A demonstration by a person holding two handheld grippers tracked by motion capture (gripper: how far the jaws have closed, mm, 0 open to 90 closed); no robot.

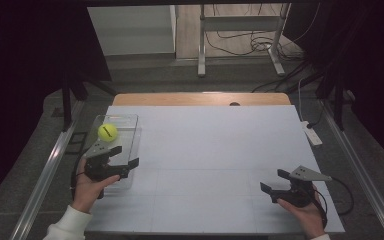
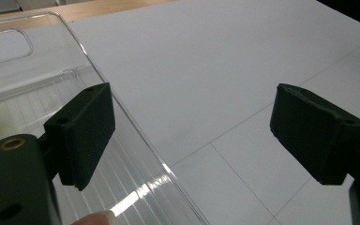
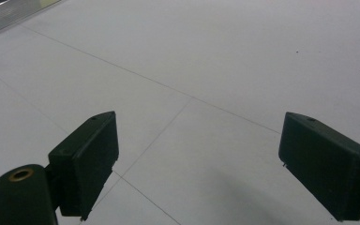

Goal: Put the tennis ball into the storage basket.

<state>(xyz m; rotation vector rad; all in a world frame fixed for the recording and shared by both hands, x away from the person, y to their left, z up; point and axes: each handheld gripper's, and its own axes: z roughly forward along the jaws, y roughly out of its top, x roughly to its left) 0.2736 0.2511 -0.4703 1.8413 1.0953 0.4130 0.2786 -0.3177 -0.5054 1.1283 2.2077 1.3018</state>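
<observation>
So the left tool (image 1: 123, 156) has its jaws spread wide with nothing between them, straddling the near right wall of a clear plastic bin (image 1: 132, 131): one jaw hangs over the inside of the bin, the other over the bare white table (image 1: 215, 150). In the left gripper view that transparent wall (image 2: 136, 140) runs right up between the two jaws, and neither pad seems to be pressing on it. A yellow tennis ball (image 1: 107, 132) sits inside the bin, just beyond the tool, peeking in at the left edge of the gripper view too. Over on the other side, well apart from all that, the right tool (image 1: 275, 182) is wide open as well, just above the table near the front right corner, holding nothing.
</observation>
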